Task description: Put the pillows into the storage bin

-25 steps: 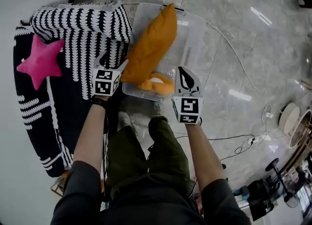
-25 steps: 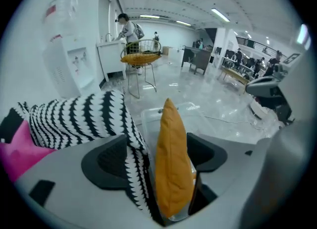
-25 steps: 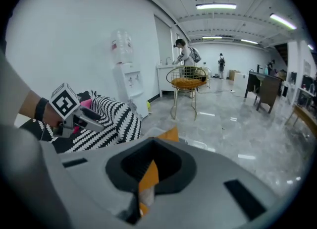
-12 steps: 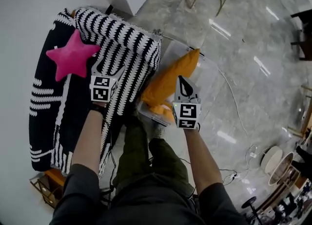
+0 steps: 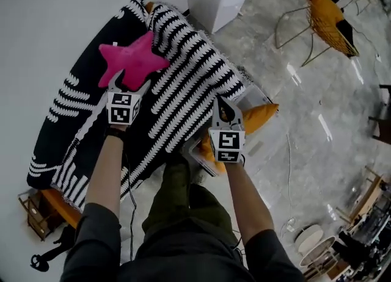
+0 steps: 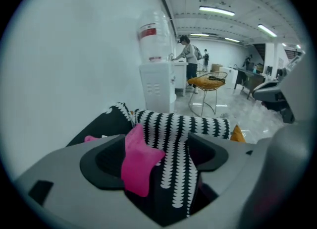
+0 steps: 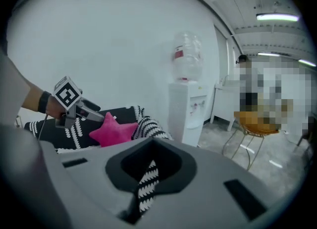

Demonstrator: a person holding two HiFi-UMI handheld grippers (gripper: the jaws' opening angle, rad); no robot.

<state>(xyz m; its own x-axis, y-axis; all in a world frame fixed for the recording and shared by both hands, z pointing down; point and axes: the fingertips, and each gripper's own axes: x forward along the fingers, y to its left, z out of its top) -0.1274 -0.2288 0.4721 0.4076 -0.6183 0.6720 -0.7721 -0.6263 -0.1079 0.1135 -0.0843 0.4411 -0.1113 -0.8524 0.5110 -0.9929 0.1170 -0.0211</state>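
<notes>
Done: one orange pillow [image 5: 261, 116] sits in the clear storage bin [image 5: 259, 96], partly hidden by the right gripper [image 5: 225, 105].
Left to do: the pink star pillow [image 5: 131, 61] and the striped cushion [image 5: 189, 85] lie side by side on the black sofa [image 5: 67, 110]; likely a third of the way through.
Count: three pillows, one bin.
Left gripper [image 5: 129, 82]: jaws wide apart, empty, just beside the star.
Right gripper: jaws together, holding nothing.

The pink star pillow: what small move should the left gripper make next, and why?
Probably ease the left gripper forward until its open jaws straddle one arm of the pink star pillow. The pillow lies just ahead of the jaws, framed between them in the left gripper view, and is not yet gripped.
</notes>
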